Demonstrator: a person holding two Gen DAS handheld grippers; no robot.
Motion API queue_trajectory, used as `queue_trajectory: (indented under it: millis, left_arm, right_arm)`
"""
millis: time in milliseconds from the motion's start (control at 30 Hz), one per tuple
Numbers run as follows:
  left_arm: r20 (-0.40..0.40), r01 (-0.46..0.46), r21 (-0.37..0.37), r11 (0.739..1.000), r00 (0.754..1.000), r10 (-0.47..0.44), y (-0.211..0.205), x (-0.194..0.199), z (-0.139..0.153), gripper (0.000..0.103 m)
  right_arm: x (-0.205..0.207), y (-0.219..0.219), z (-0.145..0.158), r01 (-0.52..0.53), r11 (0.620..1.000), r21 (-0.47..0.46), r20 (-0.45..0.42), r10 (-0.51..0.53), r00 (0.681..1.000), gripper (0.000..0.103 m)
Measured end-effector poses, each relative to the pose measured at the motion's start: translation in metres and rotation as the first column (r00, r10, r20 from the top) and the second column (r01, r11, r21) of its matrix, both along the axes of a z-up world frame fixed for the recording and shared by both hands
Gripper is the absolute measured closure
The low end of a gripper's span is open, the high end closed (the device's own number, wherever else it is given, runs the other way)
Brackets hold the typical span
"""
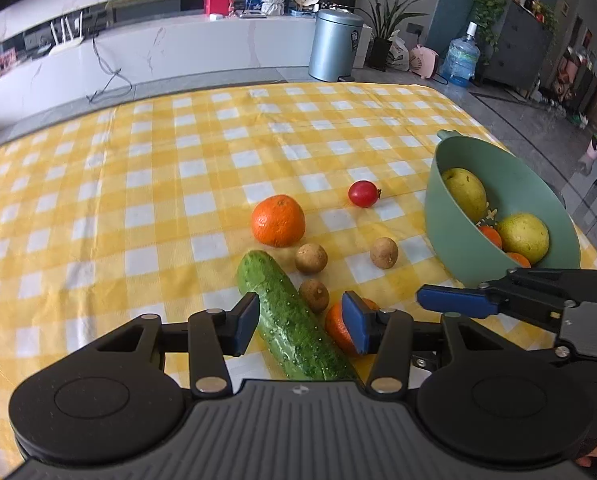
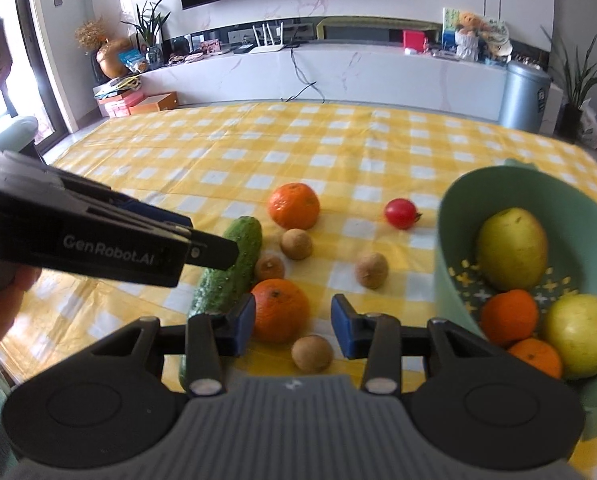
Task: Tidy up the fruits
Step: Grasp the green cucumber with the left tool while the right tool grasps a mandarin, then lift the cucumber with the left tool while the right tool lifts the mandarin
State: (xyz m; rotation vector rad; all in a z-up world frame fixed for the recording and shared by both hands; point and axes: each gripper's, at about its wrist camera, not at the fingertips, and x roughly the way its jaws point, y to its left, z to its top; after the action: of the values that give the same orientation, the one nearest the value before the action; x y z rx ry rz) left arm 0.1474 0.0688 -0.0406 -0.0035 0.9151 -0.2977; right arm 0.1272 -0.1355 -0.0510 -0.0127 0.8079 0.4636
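A green cucumber [image 1: 294, 320] lies between the fingers of my left gripper [image 1: 300, 326], which is open and straddles it without pressing. An orange [image 2: 280, 310] sits between the pads of my right gripper [image 2: 294, 326]. That gripper is open, with a gap on the right side of the fruit. This orange [image 1: 334, 328] is partly hidden behind my left gripper's right finger. A second orange [image 1: 278, 220], a red cherry tomato [image 1: 363, 194] and several small brown fruits [image 2: 311, 354] lie loose on the cloth. The green bowl [image 2: 450, 248] at right holds two yellow-green fruits and oranges.
A yellow-and-white checked tablecloth [image 1: 138, 184] covers the table. The bowl [image 1: 446, 216] stands close to the table's right edge. A grey bin [image 1: 334, 46] and a water bottle [image 1: 460, 58] stand on the floor beyond. A person's hand [image 2: 2, 300] holds the left gripper.
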Motion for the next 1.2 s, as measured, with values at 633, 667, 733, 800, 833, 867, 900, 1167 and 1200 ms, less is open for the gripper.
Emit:
queue_trajectory:
  millis: [633, 667, 733, 800, 833, 867, 900, 1167, 1200]
  left_arm:
    - [-0.179, -0.195, -0.236, 0.952, 0.972, 0.154, 0.032, 0.012, -0.035, 0.047]
    - [-0.185, -0.201, -0.241, 0.949, 0.97, 0.159, 0.032, 0.012, -0.035, 0.047]
    - [-0.195, -0.214, -0.249, 0.945, 0.966, 0.167, 0.034, 0.013, -0.037, 0.047]
    - [-0.209, -0.225, -0.246, 0.943, 0.962, 0.175, 0.035, 0.013, -0.042, 0.044]
    - [-0.212, -0.231, -0.255, 0.939, 0.961, 0.179, 0.036, 0.013, -0.044, 0.043]
    - [-0.218, -0.236, -0.261, 0.936, 0.959, 0.181, 0.037, 0.013, -0.045, 0.042]
    - [-0.219, -0.237, -0.26, 0.936, 0.959, 0.182, 0.036, 0.012, -0.045, 0.042]
    - [-0.194, -0.215, -0.205, 0.955, 0.965, 0.176, 0.022, 0.012, -0.044, 0.042]
    - [-0.186, -0.211, -0.197, 0.957, 0.967, 0.175, 0.02, 0.012, -0.044, 0.042]
  right_arm:
    - [0.024, 0.002, -0.025, 0.028, 0.993, 0.112, -0.128, -0.014, 0.992, 0.062]
    - [0.024, 0.001, -0.025, 0.028, 0.993, 0.114, -0.128, -0.014, 0.992, 0.062]
    - [0.024, 0.001, -0.025, 0.03, 0.993, 0.114, -0.125, -0.015, 0.992, 0.063]
    - [0.022, 0.001, -0.023, 0.03, 0.994, 0.106, -0.117, -0.018, 0.993, 0.064]
    - [0.021, 0.001, -0.022, 0.033, 0.995, 0.093, -0.104, -0.024, 0.994, 0.064]
    - [0.02, 0.001, -0.021, 0.038, 0.996, 0.08, -0.087, -0.031, 0.996, 0.064]
    - [0.019, 0.001, -0.019, 0.043, 0.997, 0.067, -0.069, -0.039, 0.997, 0.065]
    - [0.016, 0.006, -0.016, 0.045, 0.999, -0.009, -0.006, -0.045, 0.999, 0.064]
    - [0.017, 0.007, -0.018, 0.043, 0.999, -0.014, -0.011, -0.044, 0.999, 0.062]
